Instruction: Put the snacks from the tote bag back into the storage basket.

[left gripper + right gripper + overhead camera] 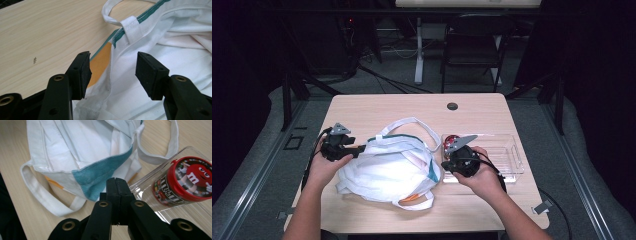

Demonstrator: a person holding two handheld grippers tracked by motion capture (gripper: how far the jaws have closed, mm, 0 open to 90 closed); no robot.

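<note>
A white cloth tote bag (387, 165) with teal trim and long handles lies crumpled in the middle of the wooden table (377, 107). My left gripper (358, 148) is at the bag's left edge. In the left gripper view it (112, 67) stands open, with the bag's rim (110, 82) lying loosely between the pads and an orange lining (100, 62) beside it. My right gripper (444, 164) is at the bag's right side. Its jaws (117, 181) are shut with nothing between them, just short of the bag's teal corner (100, 177). A red-lidded candy jar (190, 178) stands to its right.
The jar (452, 141) stands in the near-left corner of a clear plastic tray (507, 155) on the table's right side. A cable grommet (452, 106) sits near the far edge. A black folding chair (472, 40) and a desk leg (418, 50) stand beyond the table.
</note>
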